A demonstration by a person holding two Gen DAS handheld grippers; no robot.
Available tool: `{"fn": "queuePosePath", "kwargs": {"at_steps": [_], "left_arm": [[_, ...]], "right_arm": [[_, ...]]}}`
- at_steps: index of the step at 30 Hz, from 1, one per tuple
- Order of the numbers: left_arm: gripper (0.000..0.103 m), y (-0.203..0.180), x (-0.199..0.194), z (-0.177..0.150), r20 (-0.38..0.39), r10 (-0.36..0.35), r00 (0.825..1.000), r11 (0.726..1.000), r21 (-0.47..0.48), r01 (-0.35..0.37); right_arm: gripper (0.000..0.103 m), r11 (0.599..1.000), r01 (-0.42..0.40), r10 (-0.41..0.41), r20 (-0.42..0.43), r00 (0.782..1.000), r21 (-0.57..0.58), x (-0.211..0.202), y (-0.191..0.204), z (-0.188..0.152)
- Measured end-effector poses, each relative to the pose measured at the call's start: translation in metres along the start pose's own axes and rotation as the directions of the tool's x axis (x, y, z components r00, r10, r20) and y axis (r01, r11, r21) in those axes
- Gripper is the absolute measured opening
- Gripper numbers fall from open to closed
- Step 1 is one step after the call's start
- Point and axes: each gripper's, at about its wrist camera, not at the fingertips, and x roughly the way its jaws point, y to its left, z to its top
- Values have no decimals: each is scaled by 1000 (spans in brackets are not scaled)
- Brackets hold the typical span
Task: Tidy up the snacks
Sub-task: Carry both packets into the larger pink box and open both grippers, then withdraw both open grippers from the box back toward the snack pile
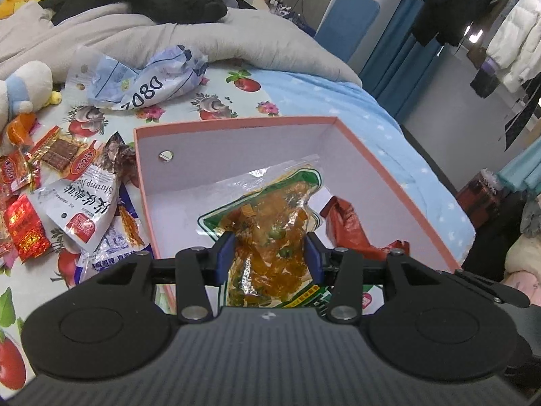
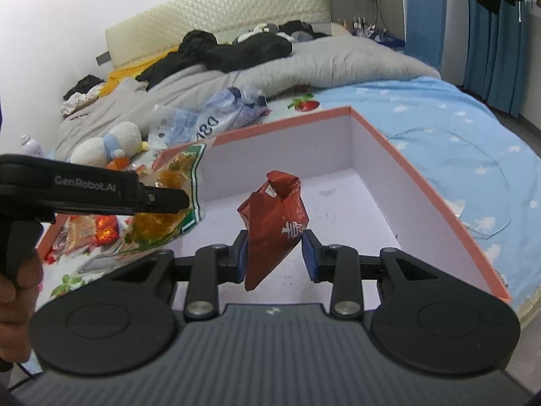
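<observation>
I have my left gripper [image 1: 269,253] clamped on a clear green-edged snack bag [image 1: 270,216] full of orange pieces, holding it over the open pink-rimmed box [image 1: 236,122] that sits on the bed [image 1: 338,94]. In the right wrist view that same bag hangs above the box's left wall, pinched in the left gripper's black fingers. My right gripper [image 2: 275,253] grips a crumpled red snack packet [image 2: 275,223], which hangs point down above the white floor of the box, near its middle. From the left wrist view the red packet shows just right of the green-edged bag, inside the box outline. More snacks lie loose on the fruit-print sheet left of the box: a white shrimp-flavour bag [image 1: 84,203], a red foil pack [image 1: 25,228] and small wrapped bars [image 1: 59,155]. Farther off sit a crumpled blue-and-white bag [image 1: 142,77] and a plush toy [image 1: 23,88], against the grey duvet [image 1: 169,37].
</observation>
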Motion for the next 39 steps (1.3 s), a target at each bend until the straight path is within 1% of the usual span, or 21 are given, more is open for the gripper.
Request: {"fn": "queuePosePath", "kwargs": {"at_steps": [4, 6, 7, 8, 9, 12, 14, 21, 28, 35, 39], "left_arm": [[51, 5, 10, 2, -14, 8, 1000, 1000, -12, -9], [55, 7, 13, 4, -12, 12, 1000, 1000, -16, -12], [64, 9, 14, 5, -15, 21, 1000, 1000, -17, -21], [73, 9, 14, 7, -20, 26, 999, 999, -20, -26], [74, 11, 14, 7, -14, 32, 999, 999, -26, -32], [74, 14, 6, 9, 9, 17, 1000, 999, -29, -17], [74, 14, -2, 10, 25, 22, 999, 999, -25, -21], [74, 15, -51, 1, 93, 17, 996, 1000, -14, -16], [74, 22, -106, -26, 139, 21, 990, 1000, -21, -18], [74, 35, -152, -59, 174, 41, 984, 999, -35, -35], [74, 40, -171, -75, 168, 54, 984, 998, -48, -47]], "right_arm": [[37, 1000, -4, 4, -36, 999, 0, 17, -2, -1], [38, 1000, -2, 2, -48, 999, 4, 22, -4, 0], [42, 1000, 0, 0, -53, 999, 8, 24, -5, 0], [50, 1000, 5, -4, -55, 998, 9, 26, -5, 1], [52, 1000, 10, -10, -54, 999, 5, 26, -4, 1], [52, 1000, 13, -13, -51, 999, 0, 22, -1, 1], [52, 1000, 5, -5, -41, 999, 1, 16, 2, 2], [52, 1000, -18, 18, 19, 1000, -14, -21, 25, 1], [52, 998, -59, 60, 60, 996, -17, -59, 50, -11], [52, 994, -105, 107, 93, 990, -27, -86, 73, -27], [52, 993, -110, 114, 96, 989, -41, -96, 84, -38]]}}
